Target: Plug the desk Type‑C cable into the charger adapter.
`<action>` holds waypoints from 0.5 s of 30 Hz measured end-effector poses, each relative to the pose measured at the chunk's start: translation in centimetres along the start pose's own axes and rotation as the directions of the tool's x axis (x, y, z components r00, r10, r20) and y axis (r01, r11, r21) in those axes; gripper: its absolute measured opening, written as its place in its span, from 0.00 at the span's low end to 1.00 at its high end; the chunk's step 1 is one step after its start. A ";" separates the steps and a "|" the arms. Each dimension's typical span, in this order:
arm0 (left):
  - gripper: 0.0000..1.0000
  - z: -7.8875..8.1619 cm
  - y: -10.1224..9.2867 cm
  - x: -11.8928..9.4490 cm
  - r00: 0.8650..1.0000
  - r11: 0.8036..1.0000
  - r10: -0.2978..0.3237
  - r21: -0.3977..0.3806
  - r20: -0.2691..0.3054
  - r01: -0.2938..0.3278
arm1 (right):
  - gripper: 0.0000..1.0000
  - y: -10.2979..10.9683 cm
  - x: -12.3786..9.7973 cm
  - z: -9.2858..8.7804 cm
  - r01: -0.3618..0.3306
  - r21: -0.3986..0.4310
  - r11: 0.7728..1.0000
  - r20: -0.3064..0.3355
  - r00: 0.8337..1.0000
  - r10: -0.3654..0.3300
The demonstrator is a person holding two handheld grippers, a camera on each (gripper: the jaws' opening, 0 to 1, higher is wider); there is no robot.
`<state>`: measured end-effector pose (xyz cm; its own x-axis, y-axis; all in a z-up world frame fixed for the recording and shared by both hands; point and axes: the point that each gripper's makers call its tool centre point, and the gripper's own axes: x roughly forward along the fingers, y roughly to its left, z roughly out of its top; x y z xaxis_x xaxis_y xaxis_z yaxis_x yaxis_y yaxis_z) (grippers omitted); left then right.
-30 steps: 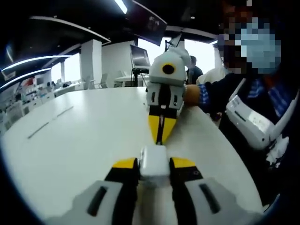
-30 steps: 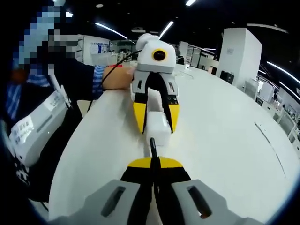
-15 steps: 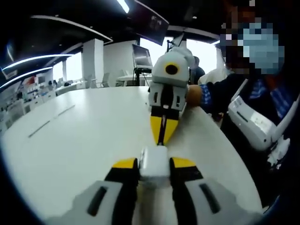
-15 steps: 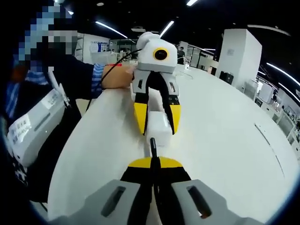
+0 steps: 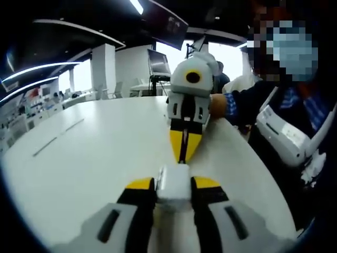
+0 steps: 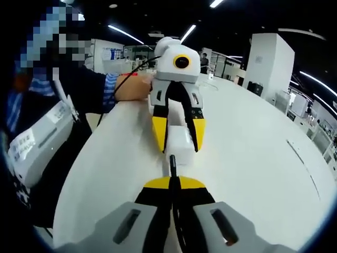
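Two yellow-tipped fingers [image 5: 141,185] of the left gripper [image 5: 173,184] are pinching the charger adapter [image 5: 174,184], a glossy white rounded block, by its flanks just above the counter [image 5: 95,153]. In the right gripper view, the same adapter [image 6: 179,144] is sitting between those yellow tips, its near face turned toward the cable.

The right gripper [image 6: 171,182] is holding its fingers nearly together, nipping the thin black Type-C cable [image 6: 171,164] so the plug end is sticking out forward, its tip just beside the adapter's face; whether it is touching cannot be told. In the left gripper view, this gripper [image 5: 183,153] is facing head-on, its yellow tips forming a narrow wedge around the dark cable.

The counter is smooth, white and broad with a curved edge. A person's hand [image 6: 131,87] is gripping the white body behind the left gripper, its blue sleeve reaching in from the side.
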<state>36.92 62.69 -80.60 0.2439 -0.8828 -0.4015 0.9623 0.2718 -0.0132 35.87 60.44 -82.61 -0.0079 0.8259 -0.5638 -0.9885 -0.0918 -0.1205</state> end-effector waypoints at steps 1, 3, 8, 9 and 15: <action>0.26 0.0 0.0 0.0 1.000 1.000 0.000 0.005 -0.001 0.000 | 0.01 0.0 0.0 0.1 0.001 -0.004 1.000 0.002 1.000 -0.001; 0.27 0.0 0.1 -0.1 1.000 1.000 0.001 0.007 -0.001 -0.001 | 0.02 0.0 0.0 0.2 0.016 -0.021 1.000 0.007 1.000 -0.016; 0.27 -0.1 0.4 -0.4 1.000 1.000 0.004 0.019 -0.008 -0.004 | 0.03 0.0 -0.1 0.3 0.009 -0.037 0.999 0.027 1.000 -0.008; 0.27 -0.1 0.4 -0.5 1.000 1.000 0.004 0.019 -0.007 -0.004 | 0.03 -0.1 -0.2 0.3 0.007 -0.040 0.999 0.035 0.999 -0.006; 0.27 -0.1 0.7 -0.7 1.000 1.000 -0.007 0.011 0.007 0.007 | 0.09 -0.3 -0.9 0.9 0.026 -0.141 0.990 0.067 0.998 -0.017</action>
<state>37.42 63.53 -80.37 0.2381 -0.8872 -0.3952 0.9652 0.2615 -0.0054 36.06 60.25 -81.34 -0.0011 0.8627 -0.5057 -0.9571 -0.1473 -0.2493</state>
